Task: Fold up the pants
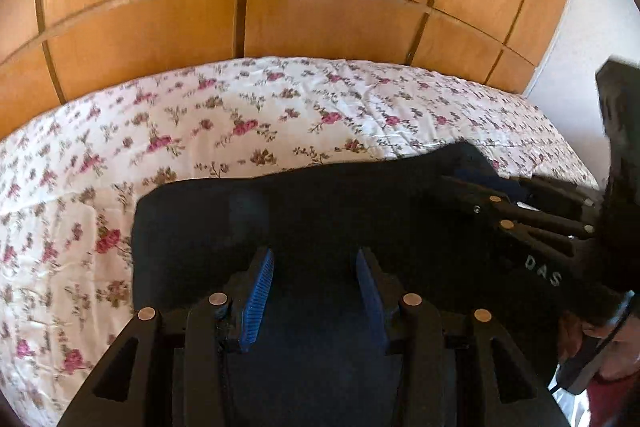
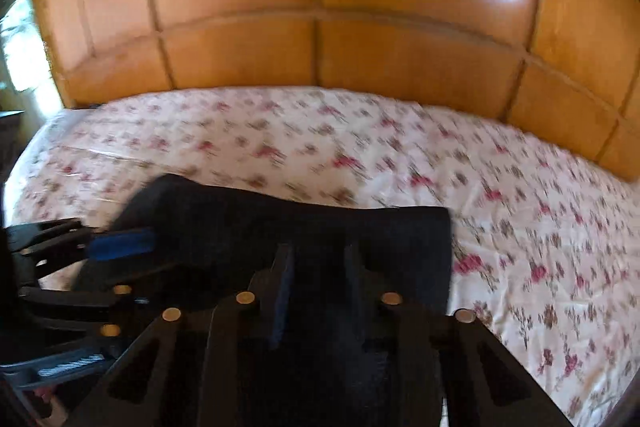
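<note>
A wooden panelled wardrobe (image 1: 280, 7) fills the upper half of both views, with bright reflections near its top edge. Below it, a bed (image 1: 80, 187) covered by a white sheet with pink flowers is seen across the middle of each frame; in the right wrist view the sheet is blurred.

The pants (image 1: 320, 211), dark navy and already laid in a compact slab, rest on the bed in the lower centre of the left wrist view, their left edge rounded against the floral sheet. In the right wrist view the same pants (image 2: 300, 223) occupy the lower centre, ending in a squared corner at centre right.

The left gripper (image 1: 315, 291) is seen at the bottom centre of its own view, its blue ribbed pads set apart with dark fabric between and beneath them; whether cloth is pinched cannot be told. It appears again at the lower left of the right wrist view (image 2: 120, 247), one blue pad lying against the pants.

The right gripper (image 2: 318, 291) sits at the bottom centre of its view, jaws narrowly parted over the fabric; a grip cannot be confirmed. It enters the left wrist view from the right edge (image 1: 496, 187).
</note>
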The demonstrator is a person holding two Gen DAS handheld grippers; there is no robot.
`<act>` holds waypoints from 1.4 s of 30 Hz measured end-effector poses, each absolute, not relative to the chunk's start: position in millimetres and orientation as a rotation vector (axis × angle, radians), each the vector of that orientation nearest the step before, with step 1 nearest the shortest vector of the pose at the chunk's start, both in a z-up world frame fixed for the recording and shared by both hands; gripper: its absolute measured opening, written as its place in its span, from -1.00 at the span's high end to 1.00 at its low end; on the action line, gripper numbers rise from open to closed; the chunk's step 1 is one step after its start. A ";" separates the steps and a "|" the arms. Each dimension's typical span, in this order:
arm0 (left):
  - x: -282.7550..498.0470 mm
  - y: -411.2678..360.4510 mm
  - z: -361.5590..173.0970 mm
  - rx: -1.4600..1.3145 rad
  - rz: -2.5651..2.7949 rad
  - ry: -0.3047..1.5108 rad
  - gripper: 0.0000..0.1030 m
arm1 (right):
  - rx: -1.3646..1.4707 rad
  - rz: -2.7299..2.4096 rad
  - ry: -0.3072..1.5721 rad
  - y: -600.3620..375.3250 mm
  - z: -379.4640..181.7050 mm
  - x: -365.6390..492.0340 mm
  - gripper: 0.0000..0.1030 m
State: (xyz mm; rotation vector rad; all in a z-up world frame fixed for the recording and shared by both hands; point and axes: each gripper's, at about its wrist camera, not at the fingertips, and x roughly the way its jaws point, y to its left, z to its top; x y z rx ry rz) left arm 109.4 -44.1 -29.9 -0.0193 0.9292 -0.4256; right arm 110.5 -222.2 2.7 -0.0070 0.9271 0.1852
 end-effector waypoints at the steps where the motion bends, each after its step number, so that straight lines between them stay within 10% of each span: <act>1: 110.3 -44.3 -33.0 -0.028 -0.423 0.923 0.09 | 0.034 0.175 0.937 -230.2 -4.8 113.1 0.73; 5: 114.4 -49.2 -46.5 -0.040 -0.417 0.891 0.00 | 0.137 0.140 0.929 -249.7 -28.6 118.6 1.00; 18: 105.4 -37.6 -40.7 -0.074 -0.415 0.884 0.00 | 0.153 0.140 0.839 -250.3 -20.9 104.6 1.00; 26: 78.5 -14.7 -32.4 -0.039 -0.337 0.865 -0.01 | 0.153 0.119 0.765 -250.8 8.2 54.1 0.18; 42: 45.2 14.8 -36.7 -0.054 -0.303 0.857 -0.03 | 0.131 0.085 0.821 -261.1 -5.9 14.2 -0.24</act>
